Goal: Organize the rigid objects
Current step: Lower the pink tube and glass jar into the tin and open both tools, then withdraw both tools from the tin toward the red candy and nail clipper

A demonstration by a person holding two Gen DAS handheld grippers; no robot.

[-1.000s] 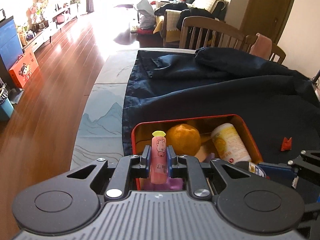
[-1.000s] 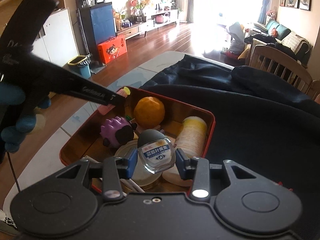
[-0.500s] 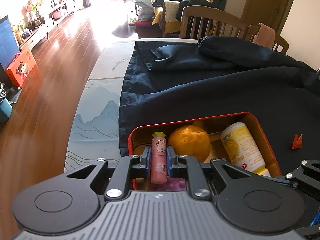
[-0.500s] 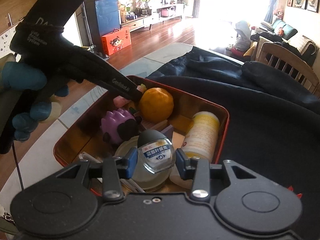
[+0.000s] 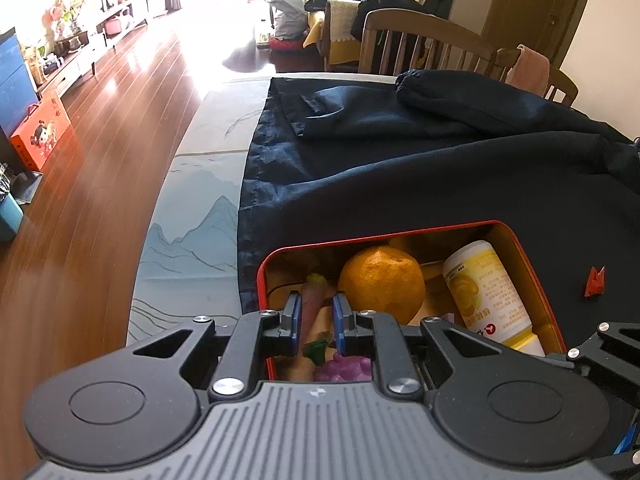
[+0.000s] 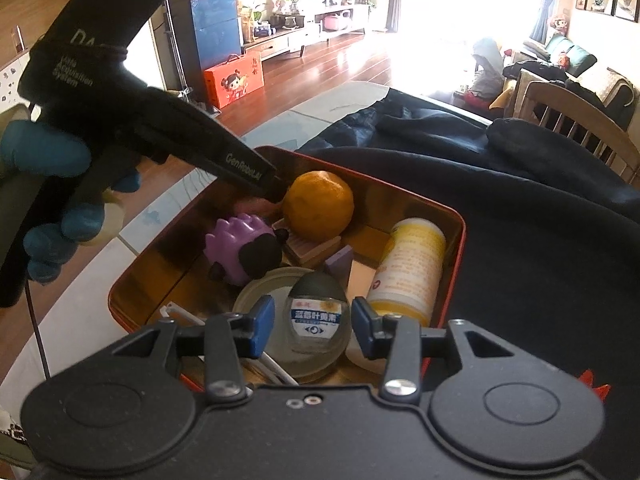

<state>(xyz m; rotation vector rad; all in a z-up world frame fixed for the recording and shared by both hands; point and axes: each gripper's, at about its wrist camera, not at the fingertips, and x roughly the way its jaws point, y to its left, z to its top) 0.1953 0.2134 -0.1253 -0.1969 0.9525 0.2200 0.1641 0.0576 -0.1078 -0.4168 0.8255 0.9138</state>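
A red tin [image 5: 520,236] [image 6: 460,220] on the dark cloth holds an orange [image 5: 380,282] [image 6: 320,206], a yellow-labelled bottle [image 5: 488,288] [image 6: 412,260], a purple hedgehog toy [image 6: 240,248] and other small items. My left gripper [image 5: 316,320] reaches into the tin's left corner; its jaws stand slightly apart around the pink tube [image 5: 312,304], which lies tilted between them. My right gripper [image 6: 314,326] is open, and the small clear bottle with a dark cap [image 6: 318,312] rests in the tin between its fingers.
A dark blue garment [image 5: 440,148] covers most of the table. A small red paper scrap [image 5: 594,286] lies on it right of the tin. Wooden chairs [image 5: 424,40] stand at the far side. The table's left edge [image 5: 160,216] drops to wooden floor.
My left gripper lowered the pink tube into the tin and its jaws loosened. My right gripper opened and let go of the small clear bottle, which now lies in the tin.
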